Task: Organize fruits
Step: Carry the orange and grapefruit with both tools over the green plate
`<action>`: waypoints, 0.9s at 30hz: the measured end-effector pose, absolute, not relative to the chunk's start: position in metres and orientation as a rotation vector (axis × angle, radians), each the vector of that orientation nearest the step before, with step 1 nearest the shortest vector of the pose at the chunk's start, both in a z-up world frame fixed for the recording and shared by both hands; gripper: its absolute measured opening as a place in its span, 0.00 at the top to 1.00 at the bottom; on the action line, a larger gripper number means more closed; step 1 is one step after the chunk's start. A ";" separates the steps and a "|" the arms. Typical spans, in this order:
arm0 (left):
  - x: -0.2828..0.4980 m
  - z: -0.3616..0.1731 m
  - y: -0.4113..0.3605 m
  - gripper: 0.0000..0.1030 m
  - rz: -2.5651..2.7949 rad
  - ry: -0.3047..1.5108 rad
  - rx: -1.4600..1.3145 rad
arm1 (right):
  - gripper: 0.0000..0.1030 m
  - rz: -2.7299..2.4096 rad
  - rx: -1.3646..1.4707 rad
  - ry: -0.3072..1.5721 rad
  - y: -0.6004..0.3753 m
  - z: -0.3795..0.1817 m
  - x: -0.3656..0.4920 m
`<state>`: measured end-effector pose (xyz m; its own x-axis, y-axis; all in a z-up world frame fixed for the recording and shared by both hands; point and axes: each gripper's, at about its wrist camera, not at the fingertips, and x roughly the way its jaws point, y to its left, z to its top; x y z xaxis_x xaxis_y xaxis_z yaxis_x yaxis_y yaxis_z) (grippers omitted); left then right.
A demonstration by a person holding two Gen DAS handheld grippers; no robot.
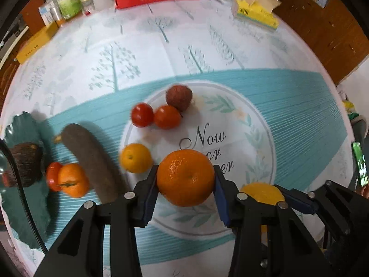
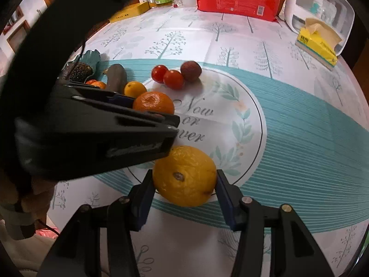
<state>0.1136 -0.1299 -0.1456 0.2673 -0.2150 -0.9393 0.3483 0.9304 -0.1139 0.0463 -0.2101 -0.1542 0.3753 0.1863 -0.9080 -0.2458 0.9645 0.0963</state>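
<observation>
Left gripper (image 1: 185,180) clamped on mandarin (image 1: 185,177), right gripper (image 2: 184,180) clamped on lemon (image 2: 184,176), right of the green plate (image 1: 13,127); risk: round skins slipping from narrow pads.

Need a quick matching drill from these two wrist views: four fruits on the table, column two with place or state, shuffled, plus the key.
Column one
1. large orange mandarin
2. yellow wrinkled lemon
3. dark spiky avocado
4. two red cherry tomatoes

Column two
A. lying in the dark green leaf-shaped dish
B. between the pads of the left gripper
C. loose on the tablecloth beside a brownish-red round fruit
D. between the pads of the right gripper

Pairs: 1-B, 2-D, 3-A, 4-C
</observation>
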 end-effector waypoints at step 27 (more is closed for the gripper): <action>0.092 -0.079 0.158 0.59 0.174 1.074 -0.119 | 0.51 0.608 -0.196 1.011 -0.032 -0.072 0.109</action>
